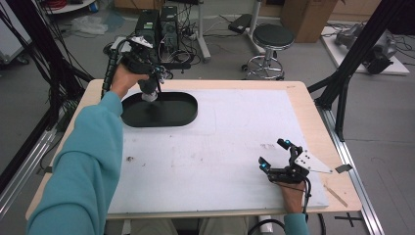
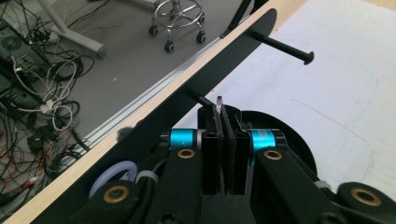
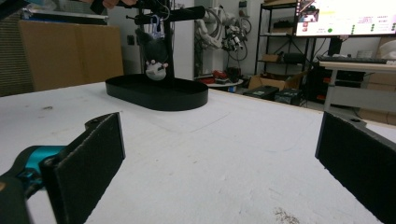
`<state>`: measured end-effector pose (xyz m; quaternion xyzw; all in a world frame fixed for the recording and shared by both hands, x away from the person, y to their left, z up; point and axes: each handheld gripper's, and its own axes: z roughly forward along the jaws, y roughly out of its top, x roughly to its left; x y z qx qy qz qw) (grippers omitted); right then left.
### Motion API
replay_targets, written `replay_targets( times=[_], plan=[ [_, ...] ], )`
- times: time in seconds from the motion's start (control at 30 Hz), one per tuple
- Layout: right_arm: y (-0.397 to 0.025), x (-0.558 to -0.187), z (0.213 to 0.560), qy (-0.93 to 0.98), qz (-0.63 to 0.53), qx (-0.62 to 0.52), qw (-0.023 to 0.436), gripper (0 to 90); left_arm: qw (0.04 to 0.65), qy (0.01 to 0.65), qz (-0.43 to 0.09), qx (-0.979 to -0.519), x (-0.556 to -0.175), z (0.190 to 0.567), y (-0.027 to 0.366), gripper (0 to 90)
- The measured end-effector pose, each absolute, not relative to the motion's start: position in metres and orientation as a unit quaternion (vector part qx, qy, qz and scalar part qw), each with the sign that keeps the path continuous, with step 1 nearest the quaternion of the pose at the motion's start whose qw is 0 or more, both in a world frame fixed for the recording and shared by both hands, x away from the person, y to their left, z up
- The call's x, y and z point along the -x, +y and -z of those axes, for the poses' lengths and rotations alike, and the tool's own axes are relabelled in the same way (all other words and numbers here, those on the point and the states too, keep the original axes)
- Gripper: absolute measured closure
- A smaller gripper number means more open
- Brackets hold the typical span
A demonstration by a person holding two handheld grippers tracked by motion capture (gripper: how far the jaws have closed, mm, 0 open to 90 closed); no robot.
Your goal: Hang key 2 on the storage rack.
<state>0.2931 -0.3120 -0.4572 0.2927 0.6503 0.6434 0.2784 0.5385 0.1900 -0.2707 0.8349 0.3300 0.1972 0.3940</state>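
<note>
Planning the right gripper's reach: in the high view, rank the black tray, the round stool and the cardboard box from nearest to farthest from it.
From the right gripper:
1. Black tray, on the table's far left.
2. Round stool, on the floor beyond the table.
3. Cardboard box, behind the stool, far right.

The high view looked forward and down from above the person's side, taking in the whole tabletop (image 1: 220,147). The left gripper view sat close over the black oval tray (image 2: 289,140), looking along its tongs toward the far edge. The right gripper view lay low, near the surface, facing that same tray (image 3: 159,95) at upper left.
</note>
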Motion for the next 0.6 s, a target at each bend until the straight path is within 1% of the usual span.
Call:
replay_targets(
  times=[0.07, 0.13, 0.2, 0.3, 0.47, 0.5, 0.53, 0.6],
  plan=[
    [-0.312, -0.293, 0.457, 0.650, -0.643, -0.293, 0.279, 0.6, 0.398, 0.333, -0.202, -0.831, -0.538, 0.270, 0.192, 84.6],
    [-0.312, -0.293, 0.457, 0.650, -0.643, -0.293, 0.278, 0.6, 0.405, 0.340, -0.205, -0.823, -0.538, 0.268, 0.194, 79.7],
    [-0.312, -0.293, 0.457, 0.651, -0.643, -0.292, 0.278, 0.6, 0.406, 0.342, -0.208, -0.821, -0.537, 0.267, 0.195, 78.4],
    [-0.312, -0.293, 0.457, 0.651, -0.643, -0.293, 0.278, 0.6, 0.408, 0.343, -0.214, -0.819, -0.536, 0.266, 0.197, 73.3],
    [-0.312, -0.293, 0.457, 0.649, -0.643, -0.293, 0.282, 0.6, 0.418, 0.353, -0.217, -0.809, -0.534, 0.265, 0.199, 54.7],
    [-0.312, -0.293, 0.457, 0.649, -0.643, -0.293, 0.282, 0.6, 0.428, 0.351, -0.211, -0.806, -0.533, 0.265, 0.200, 54.7],
    [-0.312, -0.292, 0.457, 0.649, -0.642, -0.295, 0.283, 0.6, 0.437, 0.351, -0.209, -0.802, -0.531, 0.265, 0.201, 51.8],
    [-0.312, -0.293, 0.457, 0.648, -0.643, -0.296, 0.283, 0.6, 0.445, 0.349, -0.215, -0.796, -0.529, 0.265, 0.201, 36.5]
  ],
)
